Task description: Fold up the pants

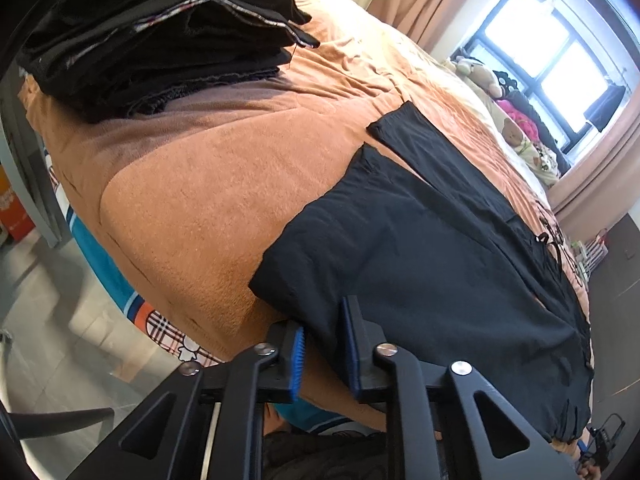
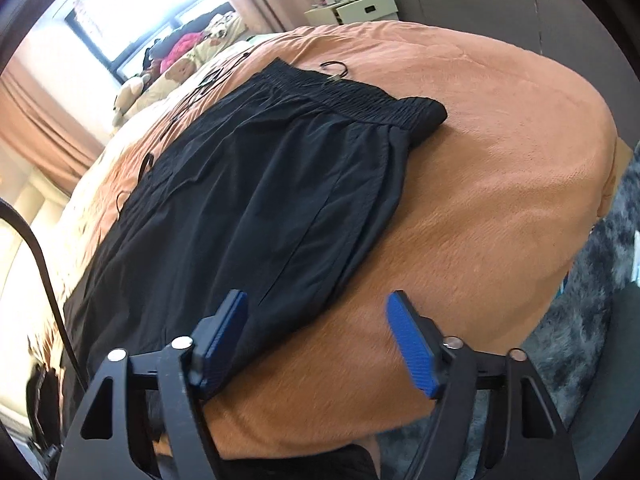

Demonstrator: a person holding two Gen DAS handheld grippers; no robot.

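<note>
Left wrist view: while the left gripper (image 1: 326, 346) sits at the near edge of the bed (image 1: 192, 184), its jaws are narrowly parted with black cloth of the pants (image 1: 420, 248) between the blue pads; whether the pads actually pinch it I cannot tell.
Pants, left view: spread flat on the orange blanket, one leg end reaching toward the window (image 1: 552, 40); the far right edge runs off toward the bed's side and is cut by the lens rim.
Hard to make out, left view: thin black cords beside the pants, too small to name; soft toys (image 1: 480, 72) by the window are blurred.
Room, left view: a stack of folded dark clothes (image 1: 160, 40) lies well apart, with bare blanket between it and the pants.
Right wrist view: the right gripper (image 2: 316, 340) is released, jaws wide; its left finger lies over the pants' near edge, its right over bare blanket.
Pants, right view: the elastic waistband (image 2: 360, 100) lies at the far end.
Room, right view: open blanket to the right; a grey rug (image 2: 592, 280) is below the bed's edge.
</note>
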